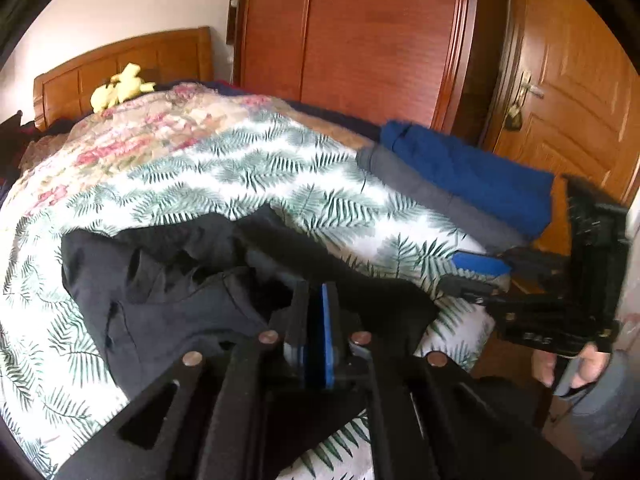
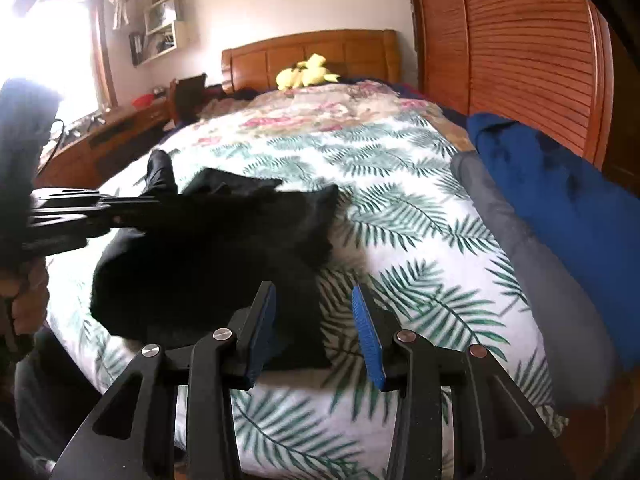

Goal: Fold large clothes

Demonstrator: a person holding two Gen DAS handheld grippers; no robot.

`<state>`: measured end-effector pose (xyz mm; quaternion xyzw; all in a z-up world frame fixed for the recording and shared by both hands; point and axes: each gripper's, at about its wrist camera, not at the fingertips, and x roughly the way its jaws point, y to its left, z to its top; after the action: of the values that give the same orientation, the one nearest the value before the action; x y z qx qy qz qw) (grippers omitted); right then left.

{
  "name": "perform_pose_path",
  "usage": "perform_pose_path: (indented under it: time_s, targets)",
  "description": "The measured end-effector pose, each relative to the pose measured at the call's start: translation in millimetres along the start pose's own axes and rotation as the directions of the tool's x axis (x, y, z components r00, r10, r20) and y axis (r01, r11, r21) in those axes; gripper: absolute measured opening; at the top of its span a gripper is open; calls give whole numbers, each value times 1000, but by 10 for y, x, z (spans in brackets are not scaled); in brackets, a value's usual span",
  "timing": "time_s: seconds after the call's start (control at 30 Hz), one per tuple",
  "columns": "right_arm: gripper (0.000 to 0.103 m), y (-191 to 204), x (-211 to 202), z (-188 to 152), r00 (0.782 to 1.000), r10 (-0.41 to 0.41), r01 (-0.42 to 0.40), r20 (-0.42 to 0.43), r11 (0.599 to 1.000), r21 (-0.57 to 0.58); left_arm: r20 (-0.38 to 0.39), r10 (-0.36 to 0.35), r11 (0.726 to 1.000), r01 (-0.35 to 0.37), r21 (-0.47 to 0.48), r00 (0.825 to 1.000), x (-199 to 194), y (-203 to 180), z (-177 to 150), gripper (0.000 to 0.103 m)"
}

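**Black garment bunched on the bed, only my left side has it**

I have the left gripper point(image 1: 322, 332) closed, its blue pads pressed together, and from its own camera I judge a fold of the black garment point(image 1: 168, 280) is pinched there, though the cloth itself hides the contact; the right gripper point(image 2: 316, 320) stands partly open with nothing between its pads, hovering just above the garment's near edge. The garment lies crumpled on the palm-leaf bedspread point(image 2: 420, 240), near the foot of the bed; to fold it well I judge I must first spread it flat, so I want the right gripper on a free corner or hem, then both hands drawing apart until the cloth lies smooth.

The left wrist view shows the door point(image 1: 568, 92) and the person's hand point(image 1: 584, 368) on the right tool; the right wrist view shows instead the bright window point(image 2: 52, 48), the wall shelf point(image 2: 164, 24), and the blue point(image 2: 560, 200) and grey point(image 2: 532, 256) folded pieces stacked along the wardrobe point(image 2: 512, 48) side.
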<state>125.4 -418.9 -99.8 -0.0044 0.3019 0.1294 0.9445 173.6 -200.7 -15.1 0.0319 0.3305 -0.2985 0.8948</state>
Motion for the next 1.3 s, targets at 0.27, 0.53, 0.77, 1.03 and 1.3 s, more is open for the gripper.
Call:
perform_pose_path:
  time_s: [0.27, 0.53, 0.77, 1.03, 1.3]
  targets:
    - [45, 298, 13, 308, 998, 37, -35, 44, 999, -33, 80, 0, 1000, 3, -31, 997, -611, 285, 80, 4]
    - [55, 815, 178, 708, 989, 130, -122, 74, 987, -106, 108, 98, 995, -94, -45, 989, -1065, 684, -96, 7]
    - [56, 1196, 608, 966, 980, 198, -196, -1, 970, -141, 93, 151, 985, -142, -103, 984, -1209, 1064, -375, 9]
    - [30, 1265, 1027, 861, 970, 190, -214, -152, 964, -157, 81, 195, 972, -181, -152, 977, -1255, 1304, -643, 11]
    - [1, 1272, 565, 825, 979, 201, -200, -17, 956, -216, 52, 197, 968, -185, -171, 979, -1132, 1364, -796, 12]
